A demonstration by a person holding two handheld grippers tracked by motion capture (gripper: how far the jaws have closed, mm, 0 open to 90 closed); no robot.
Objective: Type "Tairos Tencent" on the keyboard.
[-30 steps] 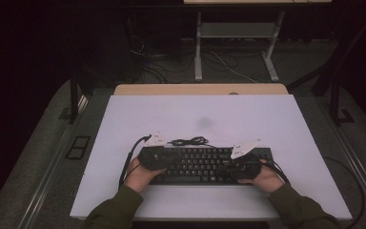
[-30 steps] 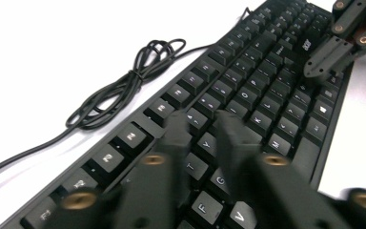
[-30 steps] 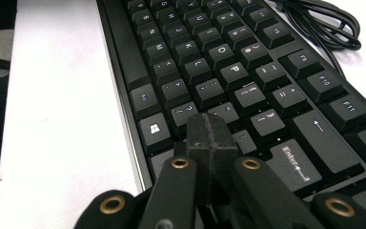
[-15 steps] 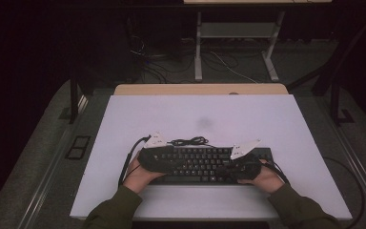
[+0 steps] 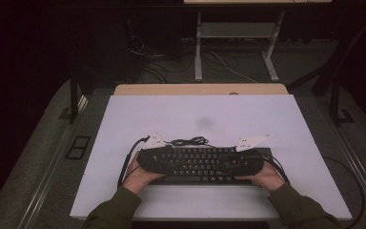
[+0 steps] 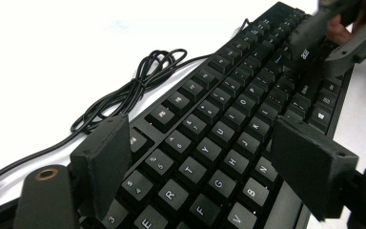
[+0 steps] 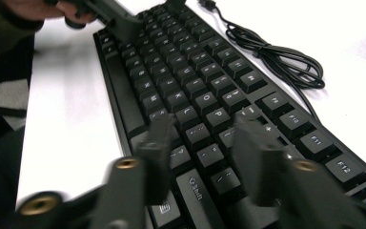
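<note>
Both claws are seen released, their jaws just having been opening: the left claw (image 6: pixel 209 167) straddles the keyboard (image 5: pixel 200 162) without pressing it, the right claw (image 7: pixel 205 152) hovers above its keys. Key lettering and the coiled cable (image 6: pixel 124 95) are resolved in the gripper views; the keyboard's place at the white desk's (image 5: pixel 195 119) near edge is shown from above.

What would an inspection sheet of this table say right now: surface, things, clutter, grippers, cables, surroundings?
Surface: white table, with a faint grey smudge near its middle.
Job's things: black keyboard lying flat near the front edge.
Clutter: nothing seen.
Grippers: left gripper over the keyboard's left end, jaws apart above the keys, just been opening; right gripper over the right end, blurred, jaws apart, just been opening. Nothing gripped.
Cables: keyboard cord bundled behind the keyboard; gripper cables trail off both sides.
Surroundings: dark room, grey floor, a desk frame and loose wires behind.
</note>
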